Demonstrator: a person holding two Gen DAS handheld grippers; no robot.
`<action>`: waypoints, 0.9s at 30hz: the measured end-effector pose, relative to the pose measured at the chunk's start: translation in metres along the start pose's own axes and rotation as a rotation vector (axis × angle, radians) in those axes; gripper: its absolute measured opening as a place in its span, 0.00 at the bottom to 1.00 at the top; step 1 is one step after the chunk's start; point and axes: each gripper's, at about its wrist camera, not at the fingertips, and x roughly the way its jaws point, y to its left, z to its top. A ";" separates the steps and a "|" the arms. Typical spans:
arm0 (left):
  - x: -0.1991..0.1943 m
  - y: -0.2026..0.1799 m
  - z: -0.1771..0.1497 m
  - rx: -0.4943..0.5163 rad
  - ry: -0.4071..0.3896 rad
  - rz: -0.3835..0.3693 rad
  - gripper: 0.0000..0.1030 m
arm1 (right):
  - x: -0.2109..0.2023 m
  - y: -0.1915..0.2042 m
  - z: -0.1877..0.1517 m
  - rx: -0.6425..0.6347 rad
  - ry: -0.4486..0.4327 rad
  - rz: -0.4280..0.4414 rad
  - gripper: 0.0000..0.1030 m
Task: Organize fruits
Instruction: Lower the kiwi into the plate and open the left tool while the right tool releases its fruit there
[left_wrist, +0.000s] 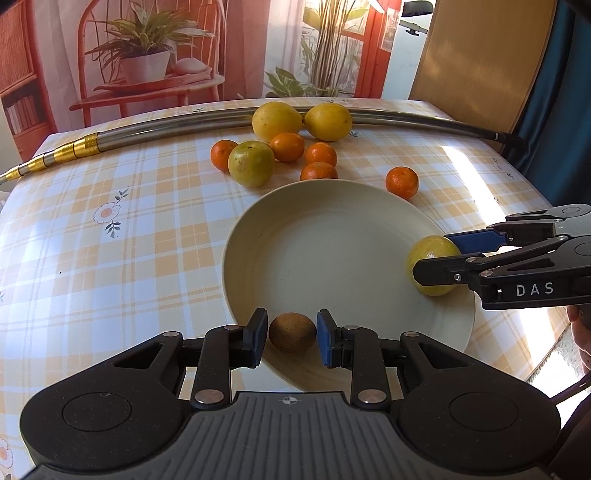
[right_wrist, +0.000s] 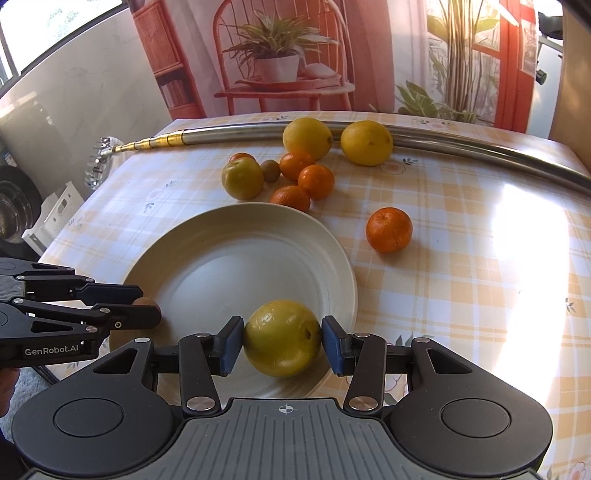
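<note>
A cream plate (left_wrist: 332, 236) (right_wrist: 229, 258) lies on the checked tablecloth. My left gripper (left_wrist: 291, 338) has its pads either side of a brown kiwi (left_wrist: 291, 331) over the plate's near edge, with a small gap on the left side. My right gripper (right_wrist: 282, 338) is shut on a yellow-green fruit (right_wrist: 282, 338) (left_wrist: 432, 264) above the plate's near rim. The right gripper shows in the left wrist view (left_wrist: 439, 258); the left gripper shows in the right wrist view (right_wrist: 147, 306). Behind the plate lie two yellow fruits (left_wrist: 277, 120) (left_wrist: 328, 120), a green-yellow fruit (left_wrist: 251, 162) and several mandarins (left_wrist: 286, 147).
A long metal pole (left_wrist: 184, 127) (right_wrist: 461, 142) with a gold end lies across the back of the table. One mandarin (left_wrist: 402, 181) (right_wrist: 388, 229) sits alone right of the plate. A second kiwi (right_wrist: 270, 170) lies among the far fruit. A photo backdrop stands behind the table.
</note>
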 end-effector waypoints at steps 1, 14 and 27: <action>0.000 0.000 0.000 0.000 0.000 -0.001 0.30 | 0.000 0.000 0.000 -0.001 0.000 -0.001 0.42; -0.006 -0.003 0.000 0.001 -0.032 -0.001 0.44 | -0.007 0.010 0.001 -0.077 -0.035 -0.072 0.59; -0.012 -0.003 0.000 -0.001 -0.076 0.027 0.48 | -0.010 0.004 0.001 -0.048 -0.057 -0.092 0.65</action>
